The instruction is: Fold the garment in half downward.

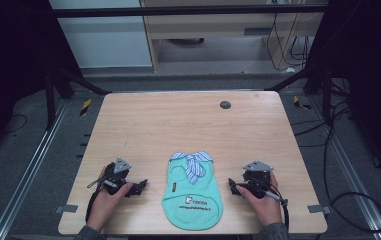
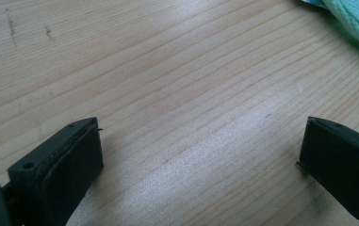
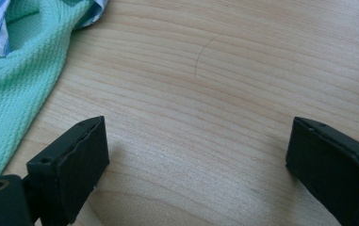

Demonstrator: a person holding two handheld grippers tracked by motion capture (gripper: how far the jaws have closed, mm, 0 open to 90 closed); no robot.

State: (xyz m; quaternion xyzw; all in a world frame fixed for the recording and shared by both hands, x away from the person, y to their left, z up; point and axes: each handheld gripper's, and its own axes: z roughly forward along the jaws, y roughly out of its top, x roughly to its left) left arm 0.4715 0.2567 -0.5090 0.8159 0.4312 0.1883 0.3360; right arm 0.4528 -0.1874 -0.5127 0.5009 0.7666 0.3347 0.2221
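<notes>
Both grippers (image 1: 139, 188) (image 1: 233, 187) rest low, jaws wide, flanking the green garment (image 1: 192, 200).

A light wooden table (image 1: 188, 120) with rounded corners carries a small dark round disc (image 1: 225, 104) near its far edge, right of the middle. Grey brackets (image 1: 66, 208) sit at its near left and near right edges. Beyond the far edge stands a pale wooden cabinet (image 1: 208, 30), with cables (image 1: 290, 50) hanging at its right. Black cables (image 1: 343, 165) loop over the grey floor (image 1: 23, 135) to the right.
</notes>
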